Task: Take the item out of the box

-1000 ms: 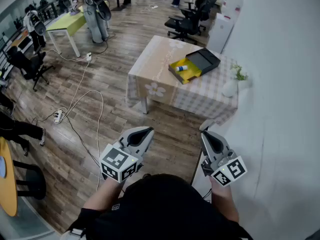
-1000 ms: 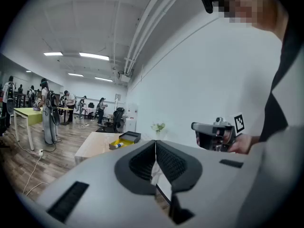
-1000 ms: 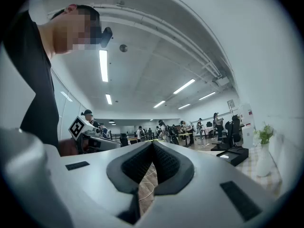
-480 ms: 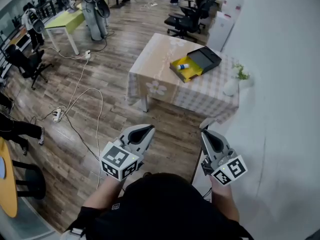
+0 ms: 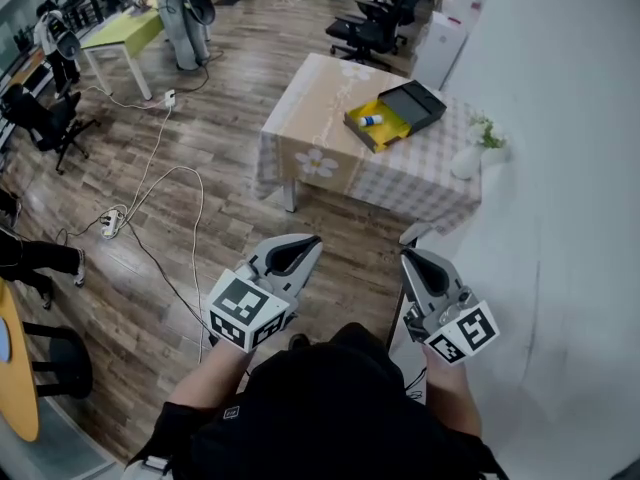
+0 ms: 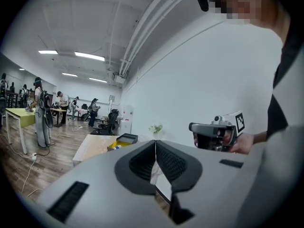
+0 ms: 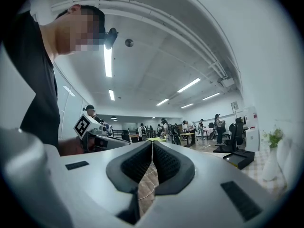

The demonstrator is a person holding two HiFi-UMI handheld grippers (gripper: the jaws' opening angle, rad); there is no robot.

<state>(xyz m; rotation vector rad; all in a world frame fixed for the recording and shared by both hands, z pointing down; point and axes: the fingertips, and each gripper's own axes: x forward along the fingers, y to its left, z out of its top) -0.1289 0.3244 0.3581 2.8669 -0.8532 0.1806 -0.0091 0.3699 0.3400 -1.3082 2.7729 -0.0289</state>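
An open box (image 5: 385, 126) with a yellow inside and a dark lid (image 5: 412, 105) lies on a table (image 5: 320, 98) with a checked cloth, well ahead of me. A small white and blue item (image 5: 369, 120) lies in the yellow part. The box also shows small in the left gripper view (image 6: 119, 142), and its dark lid (image 7: 240, 158) in the right gripper view. My left gripper (image 5: 318, 240) and right gripper (image 5: 404, 254) are held close to my body, far short of the table. Both are shut with nothing between the jaws.
A white vase with a green plant (image 5: 470, 153) stands at the table's right edge by the white wall (image 5: 560, 168). Cables (image 5: 160, 198) trail over the wooden floor. Office chairs (image 5: 365, 30), a green table (image 5: 120, 36) and several people stand farther back.
The table and box have drawn slightly nearer and shifted up in the head view. Both grippers have stayed shut and held low.
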